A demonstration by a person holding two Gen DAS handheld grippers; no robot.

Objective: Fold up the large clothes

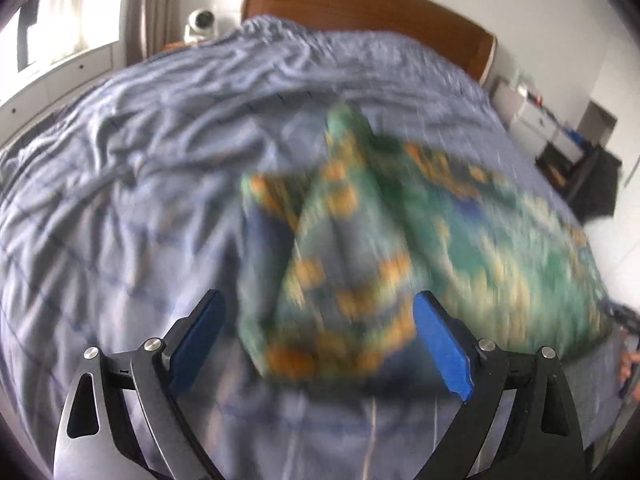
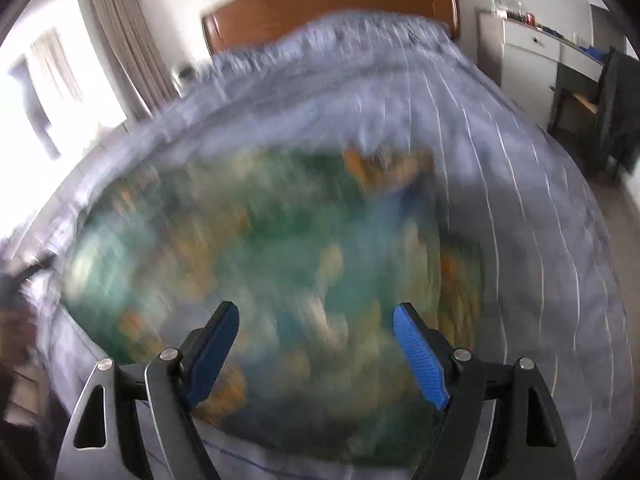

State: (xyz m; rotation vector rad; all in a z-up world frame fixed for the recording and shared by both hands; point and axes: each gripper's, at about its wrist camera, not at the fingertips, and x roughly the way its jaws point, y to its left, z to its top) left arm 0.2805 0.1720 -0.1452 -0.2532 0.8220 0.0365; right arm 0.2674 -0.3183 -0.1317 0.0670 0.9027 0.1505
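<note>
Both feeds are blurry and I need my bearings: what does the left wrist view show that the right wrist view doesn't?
Only the left wrist view: a white round device beside the headboard, and the garment's folded edge near the open left gripper.

Only the right wrist view: the open right gripper, grey curtains, and a white cabinet seen clearly.

Both: the green-and-orange patterned garment lying released on the blue bedspread, and the wooden headboard.

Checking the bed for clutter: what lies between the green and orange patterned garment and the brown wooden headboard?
Only rumpled blue-grey checked bedding lies between the green and orange patterned garment and the brown wooden headboard; both wrist views show it.
</note>
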